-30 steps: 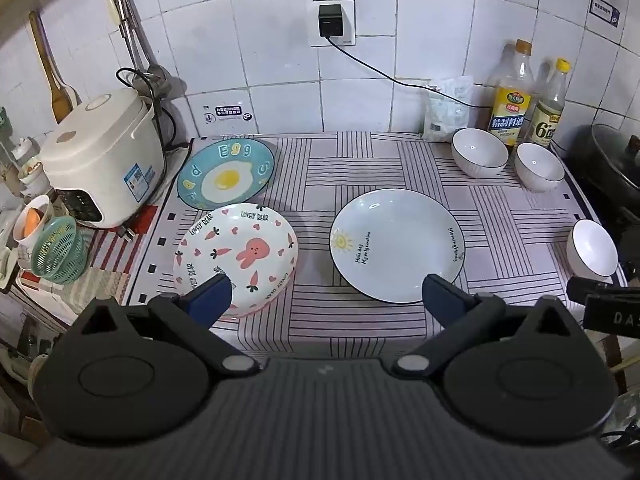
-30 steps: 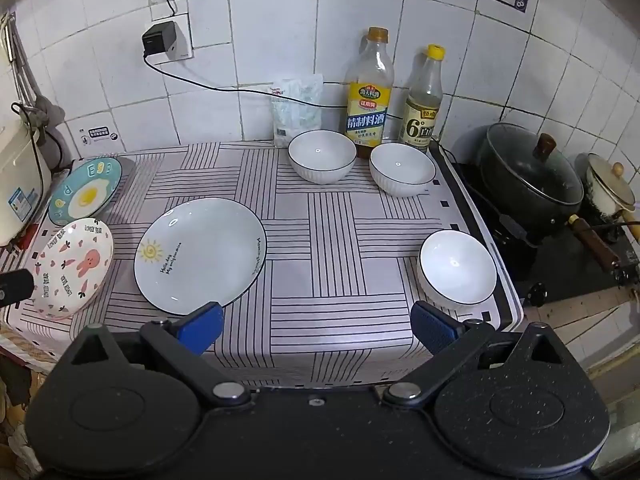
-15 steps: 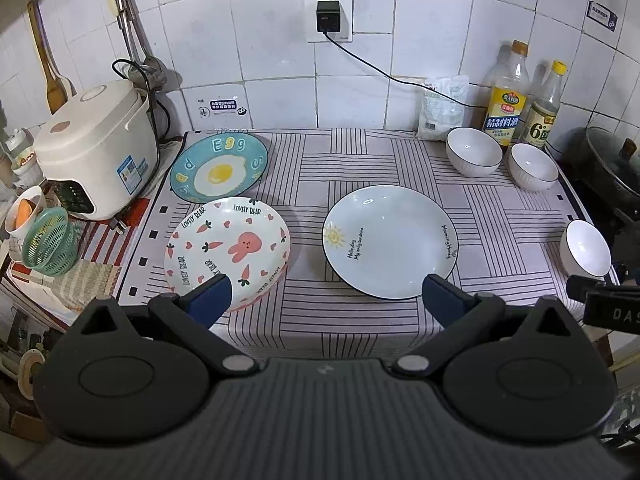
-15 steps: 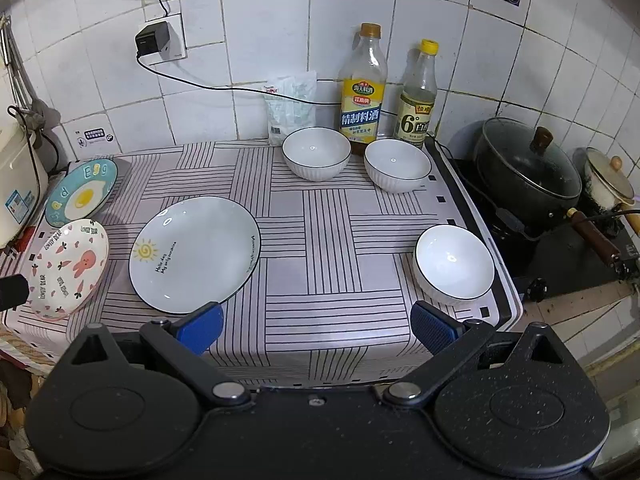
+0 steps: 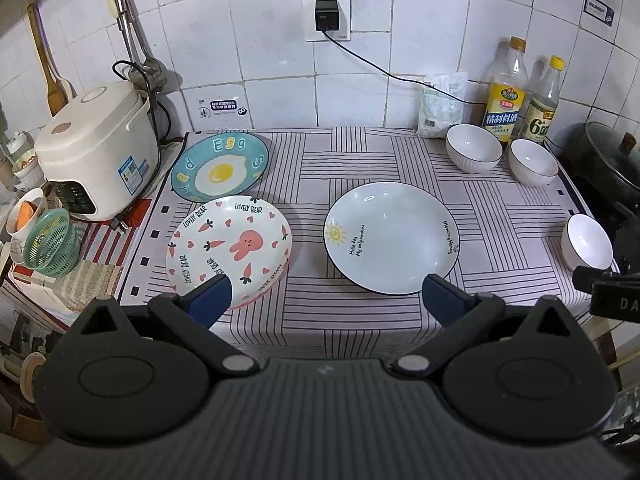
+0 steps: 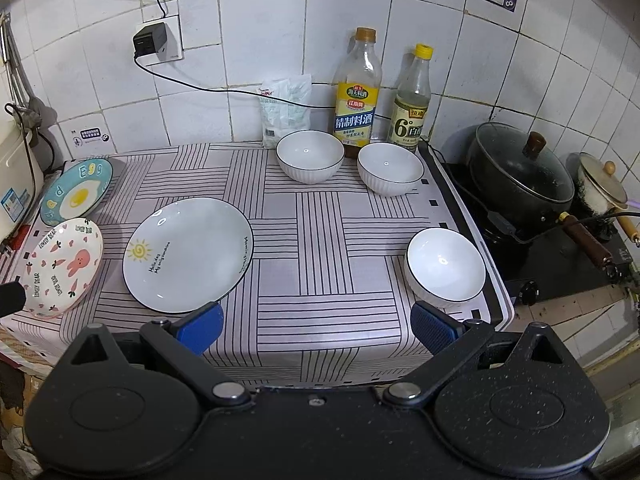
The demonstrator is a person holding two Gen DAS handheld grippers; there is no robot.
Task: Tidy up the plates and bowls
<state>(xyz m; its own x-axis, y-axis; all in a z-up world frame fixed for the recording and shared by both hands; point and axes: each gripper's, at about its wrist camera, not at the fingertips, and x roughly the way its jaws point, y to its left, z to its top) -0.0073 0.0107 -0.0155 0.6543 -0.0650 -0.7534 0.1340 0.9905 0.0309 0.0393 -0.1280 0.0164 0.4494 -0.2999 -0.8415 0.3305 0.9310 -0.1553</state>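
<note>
Three plates lie on the striped cloth: a blue egg plate (image 5: pixel 220 168) at the back left, a pink rabbit plate (image 5: pixel 230 250) in front of it, and a white sun plate (image 5: pixel 392 236) in the middle. Two white bowls (image 6: pixel 310 156) (image 6: pixel 390 168) stand at the back by the bottles. A third white bowl (image 6: pixel 446 266) sits near the right edge. My left gripper (image 5: pixel 326 300) hangs open over the front edge, empty. My right gripper (image 6: pixel 316 326) is likewise open and empty, near the front edge between the sun plate (image 6: pixel 188 254) and the third bowl.
A rice cooker (image 5: pixel 96 148) and a green basket (image 5: pixel 52 242) stand at the left. Two bottles (image 6: pixel 356 92) (image 6: pixel 412 100) and a white bag (image 6: pixel 286 108) line the tiled wall. A black pot (image 6: pixel 520 172) sits on the stove at the right. A charger cable crosses the wall.
Both grippers have drawn back a little from the counter, so the plates and bowls look slightly further off. Nothing on the cloth has moved.
</note>
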